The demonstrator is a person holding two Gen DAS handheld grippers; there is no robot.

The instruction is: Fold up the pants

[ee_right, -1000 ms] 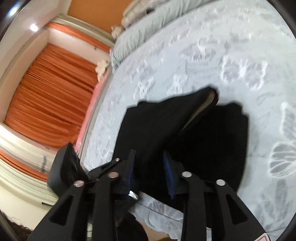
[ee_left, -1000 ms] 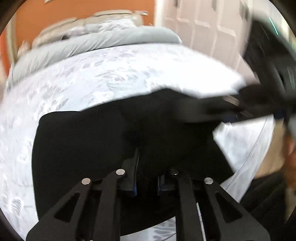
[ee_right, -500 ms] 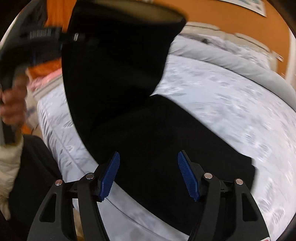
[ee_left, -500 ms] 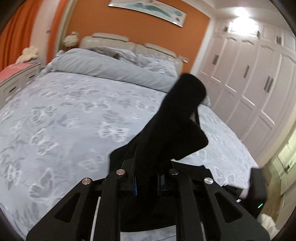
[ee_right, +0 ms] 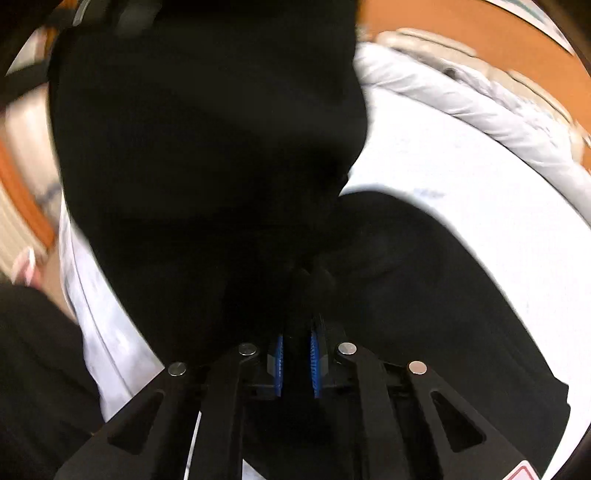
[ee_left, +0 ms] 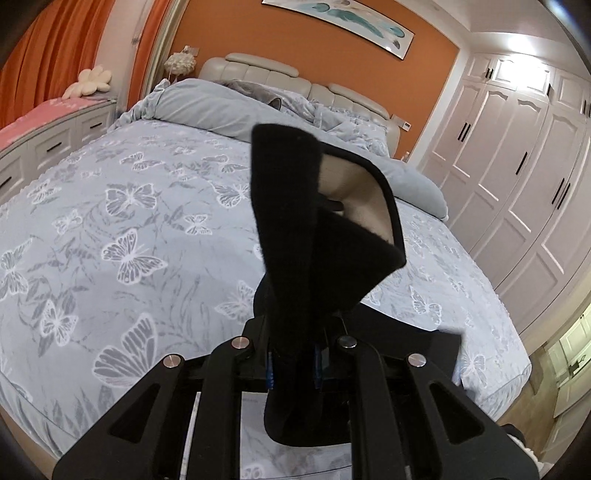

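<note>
Since half a second ago, the right tool (ee_right: pixel 295 363) has closed on the black pants (ee_left: pixel 317 236). Over the butterfly-print bed (ee_left: pixel 129 229), the left tool (ee_left: pixel 293 363) grips them too, lifting one end upright.

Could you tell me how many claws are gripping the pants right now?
2: the left claw and the right claw each pinch the black pants above the bed.

orange wall (ee_left: pixel 229 33), white wardrobes (ee_left: pixel 517 155)
</note>
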